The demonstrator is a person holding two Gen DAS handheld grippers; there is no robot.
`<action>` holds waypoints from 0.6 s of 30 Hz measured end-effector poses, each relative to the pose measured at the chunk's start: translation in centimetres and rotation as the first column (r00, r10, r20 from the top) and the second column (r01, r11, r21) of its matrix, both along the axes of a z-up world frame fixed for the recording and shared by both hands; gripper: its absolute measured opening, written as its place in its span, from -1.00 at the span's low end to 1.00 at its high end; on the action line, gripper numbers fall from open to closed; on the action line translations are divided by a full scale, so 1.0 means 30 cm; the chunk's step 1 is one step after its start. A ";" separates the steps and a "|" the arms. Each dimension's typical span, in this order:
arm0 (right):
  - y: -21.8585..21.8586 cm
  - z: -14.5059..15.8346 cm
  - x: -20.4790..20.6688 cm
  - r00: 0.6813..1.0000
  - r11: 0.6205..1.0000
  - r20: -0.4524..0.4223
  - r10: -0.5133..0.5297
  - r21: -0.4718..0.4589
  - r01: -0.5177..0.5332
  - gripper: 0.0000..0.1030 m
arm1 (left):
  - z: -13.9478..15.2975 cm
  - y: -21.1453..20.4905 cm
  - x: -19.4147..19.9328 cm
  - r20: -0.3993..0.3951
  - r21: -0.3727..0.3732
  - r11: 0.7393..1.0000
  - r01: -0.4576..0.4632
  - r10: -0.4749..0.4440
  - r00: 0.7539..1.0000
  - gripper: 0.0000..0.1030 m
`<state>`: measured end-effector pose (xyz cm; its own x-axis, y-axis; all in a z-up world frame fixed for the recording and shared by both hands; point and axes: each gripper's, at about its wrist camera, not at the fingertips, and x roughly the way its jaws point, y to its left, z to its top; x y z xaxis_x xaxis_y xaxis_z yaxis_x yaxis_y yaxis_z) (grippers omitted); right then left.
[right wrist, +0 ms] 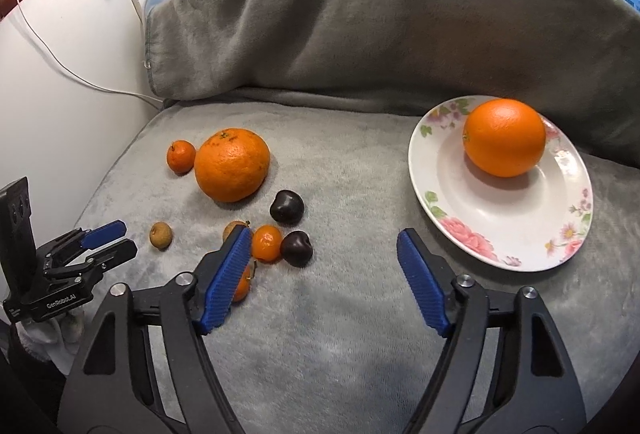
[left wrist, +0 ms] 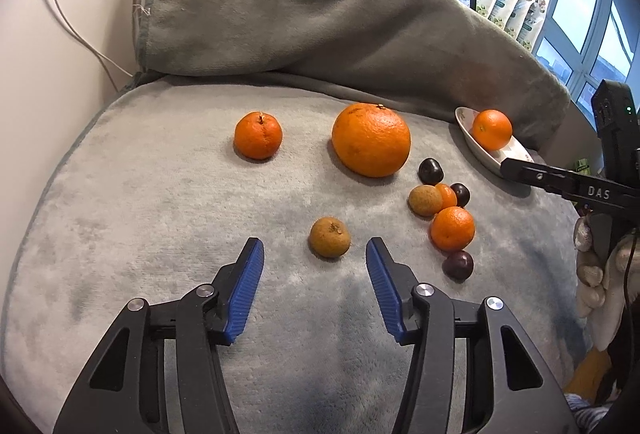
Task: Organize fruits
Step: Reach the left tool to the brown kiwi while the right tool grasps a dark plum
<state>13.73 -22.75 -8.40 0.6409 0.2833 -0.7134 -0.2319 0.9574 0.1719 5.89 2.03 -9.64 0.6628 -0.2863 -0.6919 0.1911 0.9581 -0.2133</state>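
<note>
My left gripper (left wrist: 315, 248) is open, low over the grey blanket; a brown longan (left wrist: 330, 237) lies just past its tips, untouched. A big orange (left wrist: 371, 140) and a mandarin (left wrist: 258, 135) sit farther back. My right gripper (right wrist: 325, 234) is open with nothing held. A kumquat (right wrist: 266, 243) and a dark cherry (right wrist: 296, 248) lie by its left finger, which partly hides a small mandarin (right wrist: 242, 288). To its right, a flowered plate (right wrist: 480, 234) holds one orange (right wrist: 505, 138).
The blanket (left wrist: 160, 202) covers a seat and rises into a padded back (left wrist: 320, 14) behind the fruit. A white wall with cables (right wrist: 60, 74) stands on the left. More cherries (left wrist: 430, 171) and a second longan (left wrist: 425, 200) cluster near the plate. A gloved hand (left wrist: 592, 274) holds the right gripper.
</note>
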 end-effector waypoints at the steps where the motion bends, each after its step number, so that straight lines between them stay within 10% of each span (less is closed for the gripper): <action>1: -0.001 -0.007 0.004 1.000 1.000 -0.009 0.002 0.004 -0.002 0.38 | -0.002 -0.002 0.001 -0.002 -0.001 1.000 0.002 -0.002 1.000 0.02; 18: 0.010 -0.100 0.065 0.995 0.997 -0.093 0.043 0.069 -0.037 0.11 | -0.025 -0.029 0.040 -0.032 -0.015 1.000 0.027 -0.028 0.999 -0.04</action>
